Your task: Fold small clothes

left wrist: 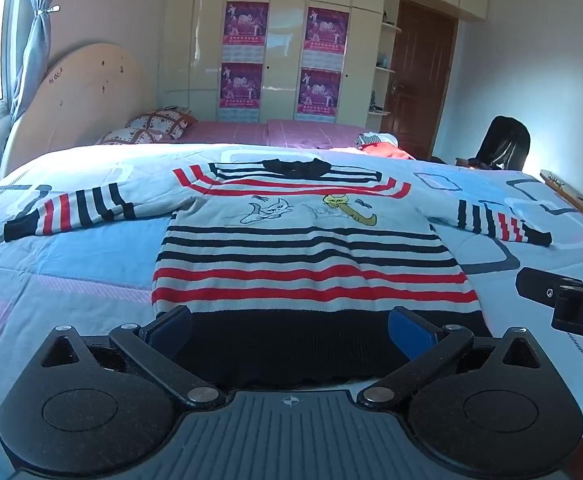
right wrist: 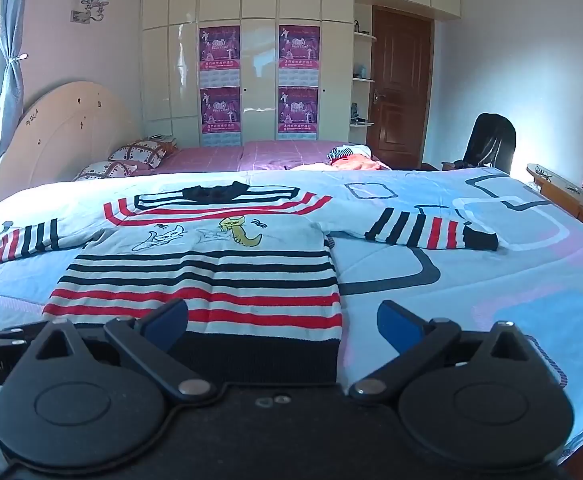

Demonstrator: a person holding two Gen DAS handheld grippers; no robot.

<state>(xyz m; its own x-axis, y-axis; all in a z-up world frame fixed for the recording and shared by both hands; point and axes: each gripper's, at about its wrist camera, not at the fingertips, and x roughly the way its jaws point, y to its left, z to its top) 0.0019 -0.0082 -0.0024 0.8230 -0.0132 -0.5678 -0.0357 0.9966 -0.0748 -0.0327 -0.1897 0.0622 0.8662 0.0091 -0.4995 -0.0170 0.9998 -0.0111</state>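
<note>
A small striped sweater (left wrist: 307, 264), white with navy and red stripes, cat pictures and a dark hem, lies flat face up on the bed, both sleeves spread out sideways. It also shows in the right wrist view (right wrist: 211, 280). My left gripper (left wrist: 291, 330) is open just above the middle of the dark hem. My right gripper (right wrist: 283, 326) is open over the sweater's lower right corner, its left finger over the hem and its right finger over bare quilt. Neither holds anything. The right gripper's body (left wrist: 563, 296) shows at the right edge of the left wrist view.
The sweater rests on a light blue patterned quilt (right wrist: 491, 280). Beyond it are a pink bedsheet (right wrist: 251, 152), pillows (right wrist: 131, 156) and a heap of clothes (right wrist: 351, 158). A headboard stands at left, a wardrobe and door behind, and a dark chair (right wrist: 491, 140) at right.
</note>
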